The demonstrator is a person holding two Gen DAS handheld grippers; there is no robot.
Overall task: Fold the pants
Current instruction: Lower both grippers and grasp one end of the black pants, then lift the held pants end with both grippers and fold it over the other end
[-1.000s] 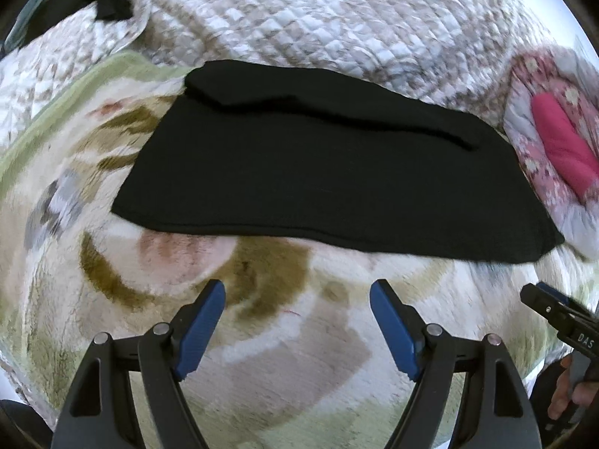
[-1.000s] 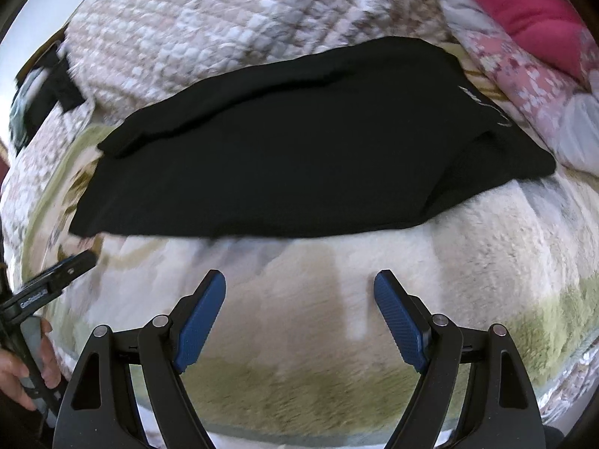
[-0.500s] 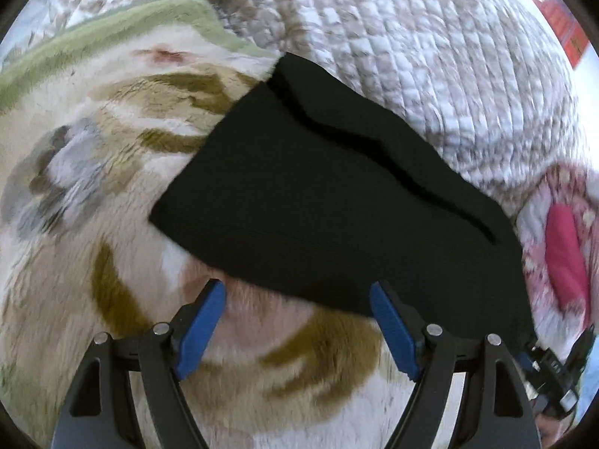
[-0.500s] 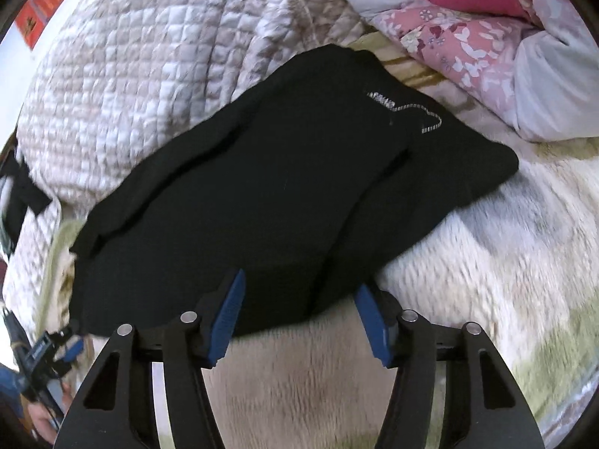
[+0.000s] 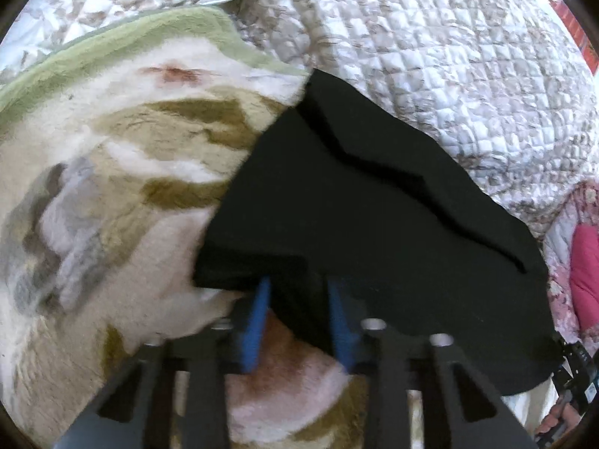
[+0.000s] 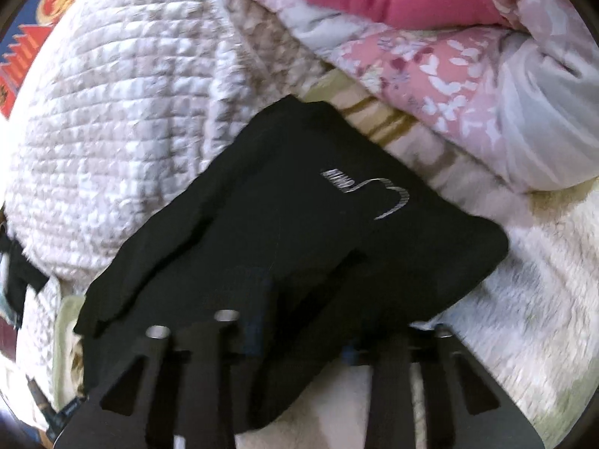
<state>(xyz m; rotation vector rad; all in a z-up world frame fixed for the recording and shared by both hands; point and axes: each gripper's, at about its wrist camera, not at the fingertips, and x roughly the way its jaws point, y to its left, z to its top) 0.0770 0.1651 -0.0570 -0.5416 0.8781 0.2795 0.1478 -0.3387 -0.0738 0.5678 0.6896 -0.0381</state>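
1. The black pants (image 5: 374, 224) lay folded on the plush cream blanket (image 5: 112, 194), their far edge against the quilted bedspread (image 5: 449, 75).
2. The left gripper (image 5: 299, 299) was low at the near edge of the pants, close to their left corner, its blue pads (image 5: 258, 314) drawn in on a fold of that edge.
3. The right gripper (image 6: 299, 321) sat low over the near edge of the pants, close to their right end; black cloth covered its tips, so whether it gripped could not be told.
4. A pink floral comforter (image 6: 449, 86) lay beyond the pants' right end.
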